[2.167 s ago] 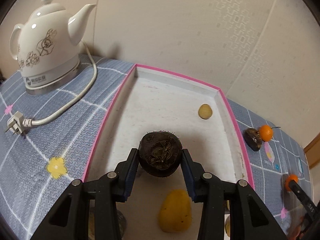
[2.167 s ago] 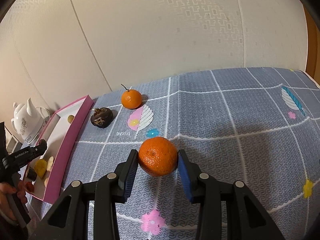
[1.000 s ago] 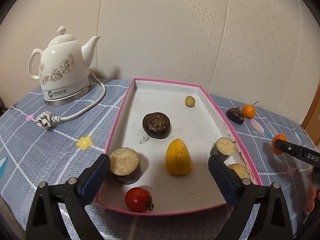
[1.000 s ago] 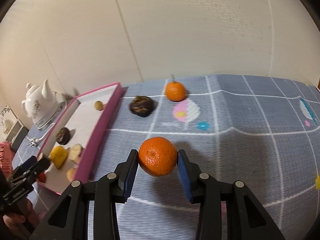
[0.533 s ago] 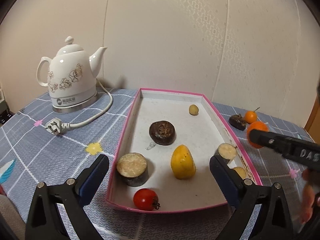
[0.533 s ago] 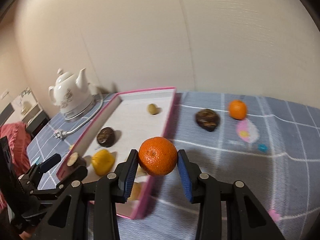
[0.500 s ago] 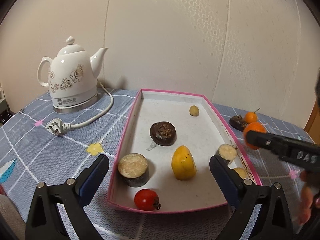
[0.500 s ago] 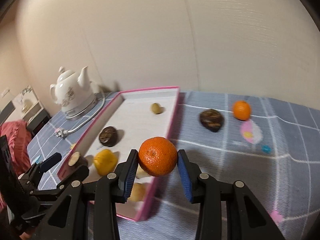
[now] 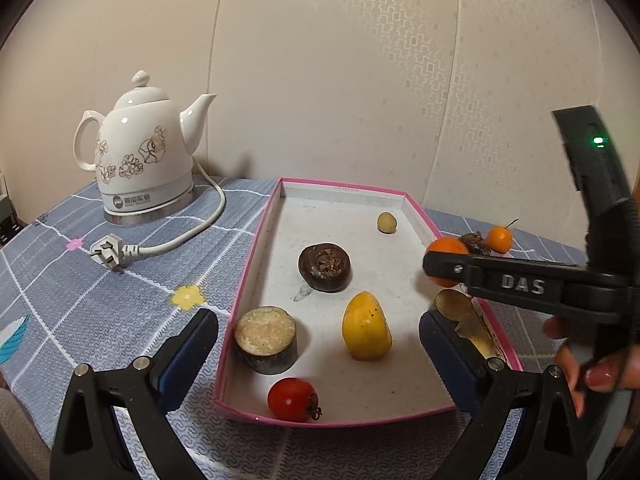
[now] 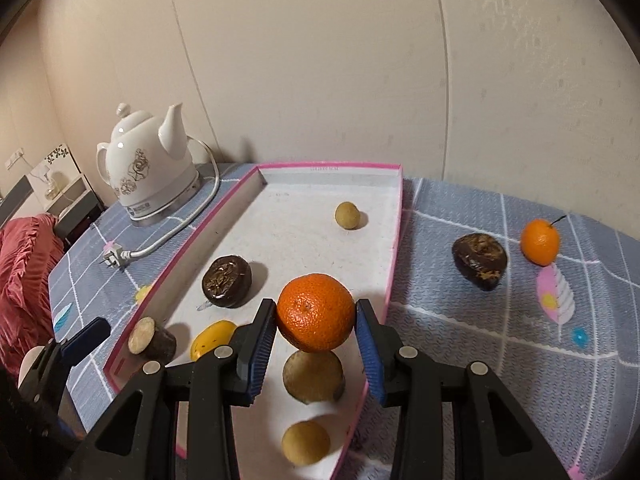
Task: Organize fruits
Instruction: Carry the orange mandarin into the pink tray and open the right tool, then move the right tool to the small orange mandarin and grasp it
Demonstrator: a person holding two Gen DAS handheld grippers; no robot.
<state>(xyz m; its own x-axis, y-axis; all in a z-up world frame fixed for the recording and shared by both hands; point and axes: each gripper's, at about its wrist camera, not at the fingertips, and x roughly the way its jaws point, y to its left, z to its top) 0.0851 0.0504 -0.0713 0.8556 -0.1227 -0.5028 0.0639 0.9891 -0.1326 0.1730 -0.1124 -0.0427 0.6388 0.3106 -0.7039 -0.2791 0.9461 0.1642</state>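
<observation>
Landmark: the pink-edged tray (image 9: 256,256), going left to right.

Off its left side, white kettle (image 9: 138,160) with loose plug (image 9: 106,249) on the cloth, irrelevant to the drop. At the tray's near-left corner, left gripper (image 9: 316,340) spread wide and empty, straddling the near end. Best kept parked there, out of the way.

Inside the tray: cut brown chunk (image 9: 265,339) and cherry tomato (image 9: 293,399) near the front, dark round fruit (image 9: 324,267) mid-tray, yellow fruit (image 9: 366,326) beside it, small tan ball (image 9: 387,223) at the far end, a few more pieces (image 10: 314,376) hugging the right wall.

Over that right wall: right gripper (image 10: 316,330) pinching the mandarin (image 10: 316,312) firmly, fruit in the air just inside the rim.

Tip for the step: aim for the bare patch between the dark round fruit and the right wall, not on top of the pieces directly below. Lower almost to the floor before letting go, otherwise likely a roll.

Beyond the tray's right side, still on the cloth: another dark fruit (image 10: 479,261) and a small stemmed mandarin (image 10: 539,241), presumably next.
</observation>
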